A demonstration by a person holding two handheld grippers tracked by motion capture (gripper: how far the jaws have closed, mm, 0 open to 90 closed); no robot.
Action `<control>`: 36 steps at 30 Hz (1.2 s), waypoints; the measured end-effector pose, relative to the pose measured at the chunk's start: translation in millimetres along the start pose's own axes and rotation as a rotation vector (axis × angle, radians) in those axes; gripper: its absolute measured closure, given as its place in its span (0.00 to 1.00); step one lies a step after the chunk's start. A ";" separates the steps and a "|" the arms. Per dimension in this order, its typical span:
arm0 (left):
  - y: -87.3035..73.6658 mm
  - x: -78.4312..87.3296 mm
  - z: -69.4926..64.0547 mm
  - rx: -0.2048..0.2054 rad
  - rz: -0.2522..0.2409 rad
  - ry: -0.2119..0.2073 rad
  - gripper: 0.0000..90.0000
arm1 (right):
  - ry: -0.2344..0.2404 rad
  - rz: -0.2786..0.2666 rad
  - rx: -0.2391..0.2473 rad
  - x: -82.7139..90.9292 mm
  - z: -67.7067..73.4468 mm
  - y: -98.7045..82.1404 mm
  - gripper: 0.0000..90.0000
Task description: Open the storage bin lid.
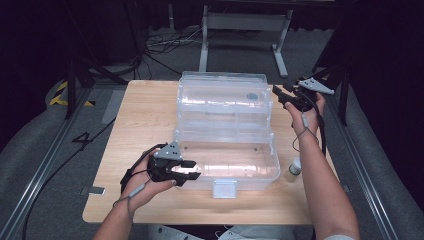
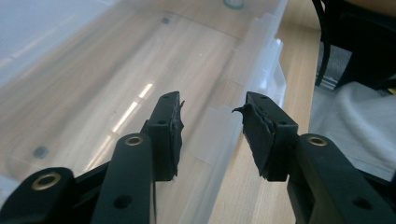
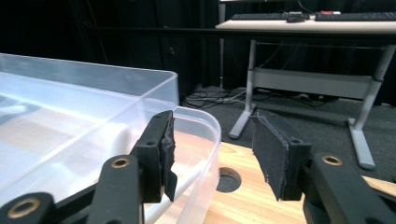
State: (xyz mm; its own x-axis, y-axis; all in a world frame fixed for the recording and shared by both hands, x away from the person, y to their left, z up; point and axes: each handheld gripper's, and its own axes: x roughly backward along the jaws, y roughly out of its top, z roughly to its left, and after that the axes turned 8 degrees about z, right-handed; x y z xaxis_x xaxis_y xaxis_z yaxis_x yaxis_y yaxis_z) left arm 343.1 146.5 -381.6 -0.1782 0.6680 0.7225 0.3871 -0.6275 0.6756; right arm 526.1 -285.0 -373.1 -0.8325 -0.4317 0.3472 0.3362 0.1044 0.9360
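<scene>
black left gripper (agape) over box

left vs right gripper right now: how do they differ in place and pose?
The left gripper sits at the near front corner of the clear plastic box, over its base; the right gripper is at the far right, beside the open lid's corner. The left points across the box's front wall; the right points toward the lid from outside. Shared: both are open, with nothing between their fingers.
</scene>
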 end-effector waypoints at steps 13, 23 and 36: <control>16.5 28.7 20.6 0.043 0.003 0.140 0.53 | 0.069 -0.026 0.010 47.8 7.7 -5.3 0.51; 17.3 41.8 40.6 0.092 -0.001 0.208 0.49 | 0.119 0.007 0.020 66.0 5.6 -5.4 0.47; -4.7 53.5 61.0 0.164 -0.028 0.233 0.48 | 0.124 0.022 0.018 100.9 -5.4 -6.9 0.47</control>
State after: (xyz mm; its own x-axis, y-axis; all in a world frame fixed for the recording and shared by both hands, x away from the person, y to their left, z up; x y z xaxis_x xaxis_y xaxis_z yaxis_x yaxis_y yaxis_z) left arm 386.9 209.5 -355.1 -0.3869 0.5617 0.7313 0.5172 -0.5244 0.6764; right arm 442.1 -334.1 -344.8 -0.7634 -0.5368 0.3591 0.3449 0.1312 0.9294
